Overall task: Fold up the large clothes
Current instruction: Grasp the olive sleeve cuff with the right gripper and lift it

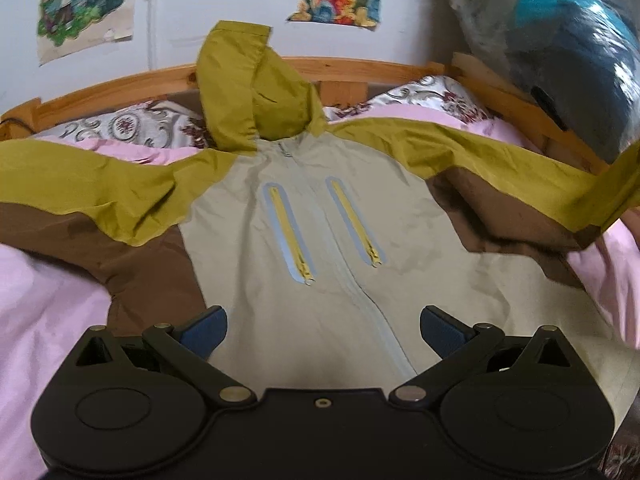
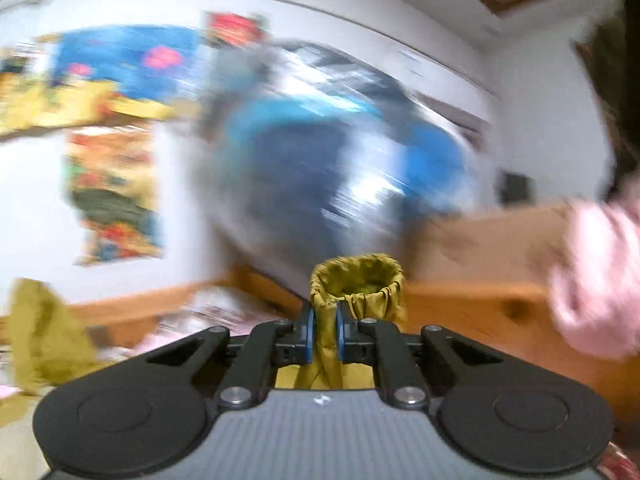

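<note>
We see one jacket (image 1: 320,240) with two chest zippers (image 1: 290,236) on the bed (image 1: 48,320), our left gripper (image 1: 323,330) spread wide, our right gripper (image 2: 323,338) pinching its cuff (image 2: 356,284).

The left gripper (image 1: 322,330) hovers with its jaws spread wide over the jacket (image 1: 320,240). The jacket lies front-up ahead of it on a pink bedsheet (image 1: 44,304), hood (image 1: 248,84) farthest away.

One jacket (image 1: 320,220) lies at the centre, with two yellow chest zippers (image 1: 290,236) side by side. Two posters (image 1: 84,4) hang at eleven and twelve o'clock, one wrapped bundle (image 1: 560,48) at two o'clock. Two grippers (image 1: 323,326).
</note>
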